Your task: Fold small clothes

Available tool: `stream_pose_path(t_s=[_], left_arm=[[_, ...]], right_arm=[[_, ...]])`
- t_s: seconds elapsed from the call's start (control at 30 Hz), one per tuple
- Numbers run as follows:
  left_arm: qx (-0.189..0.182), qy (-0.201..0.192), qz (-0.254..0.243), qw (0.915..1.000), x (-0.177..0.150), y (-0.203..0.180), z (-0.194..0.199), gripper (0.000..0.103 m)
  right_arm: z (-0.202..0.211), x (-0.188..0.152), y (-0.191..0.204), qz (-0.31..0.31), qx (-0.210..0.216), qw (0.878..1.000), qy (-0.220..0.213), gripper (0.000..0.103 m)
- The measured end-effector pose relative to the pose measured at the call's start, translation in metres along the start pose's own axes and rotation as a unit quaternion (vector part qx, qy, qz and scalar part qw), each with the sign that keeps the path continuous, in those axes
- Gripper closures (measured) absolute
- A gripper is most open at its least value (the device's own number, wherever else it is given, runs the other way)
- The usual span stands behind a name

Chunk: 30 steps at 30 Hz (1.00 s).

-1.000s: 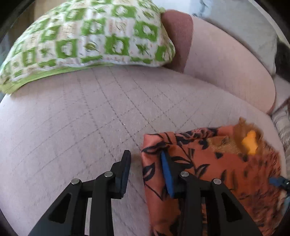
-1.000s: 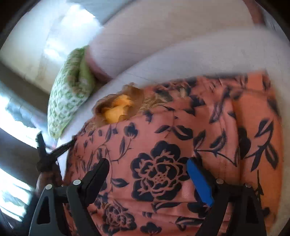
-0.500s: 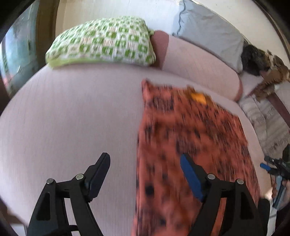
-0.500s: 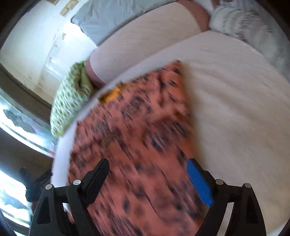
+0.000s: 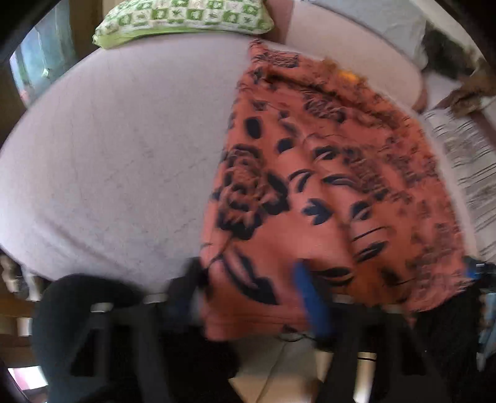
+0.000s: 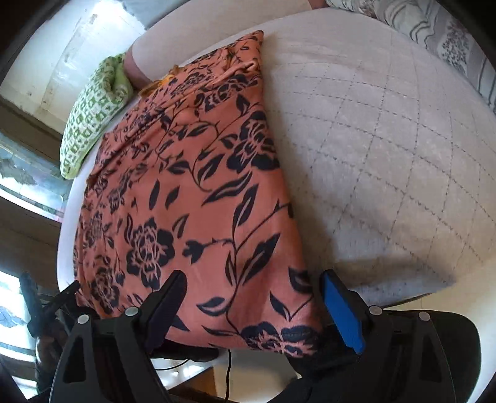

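An orange garment with a black flower print (image 5: 325,186) lies spread lengthwise on the pale quilted bed (image 5: 124,155), reaching from the bolster to the near edge. My left gripper (image 5: 248,288) is at the garment's near left corner. Its jaws are closing with the cloth's hem between them, and blur hides whether the pads press. In the right wrist view the garment (image 6: 192,201) hangs slightly over the bed's edge. My right gripper (image 6: 251,297) stands open and wide around the near right corner. The left gripper (image 6: 46,307) shows at that view's far left.
A green-and-white pillow (image 5: 186,15) lies at the far left of the bed, next to a pink bolster (image 5: 356,55). Striped bedding (image 5: 465,161) is piled along the right side. The bed's near edge (image 6: 403,297) drops to the floor just under both grippers.
Both grippers pulled back from the garment's far end to its near edge. The garment now lies stretched out long. The left jaws opened wide, then narrowed around the hem.
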<state>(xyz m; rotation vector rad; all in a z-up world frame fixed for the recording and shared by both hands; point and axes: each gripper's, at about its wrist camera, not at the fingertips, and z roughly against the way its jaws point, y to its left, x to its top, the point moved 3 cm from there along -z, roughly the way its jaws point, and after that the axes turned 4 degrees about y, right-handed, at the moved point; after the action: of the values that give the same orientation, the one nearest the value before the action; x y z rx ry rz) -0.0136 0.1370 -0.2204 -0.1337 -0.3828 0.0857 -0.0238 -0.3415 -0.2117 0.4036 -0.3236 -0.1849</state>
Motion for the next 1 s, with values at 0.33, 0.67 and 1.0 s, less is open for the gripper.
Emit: stream_pose_path(t_s=[0.33, 0.67, 1.0], left_arm=[[-0.022, -0.02, 0.012, 0.9995, 0.001, 0.003, 0.014, 0.04], [-0.078, -0.048, 0.039, 0.9951, 0.014, 0.009, 0.054, 0.098], [-0.032, -0.013, 0.051, 0.9981, 0.015, 0.016, 0.02, 0.076]], right_arm=[[0.013, -0.003, -0.01, -0.027, -0.019, 0.999, 0.005, 0.015], [0.038, 0.0, 0.008, -0.033, 0.087, 0.996, -0.001, 0.095], [0.029, 0.003, -0.006, -0.071, 0.049, 0.996, -0.003, 0.076]])
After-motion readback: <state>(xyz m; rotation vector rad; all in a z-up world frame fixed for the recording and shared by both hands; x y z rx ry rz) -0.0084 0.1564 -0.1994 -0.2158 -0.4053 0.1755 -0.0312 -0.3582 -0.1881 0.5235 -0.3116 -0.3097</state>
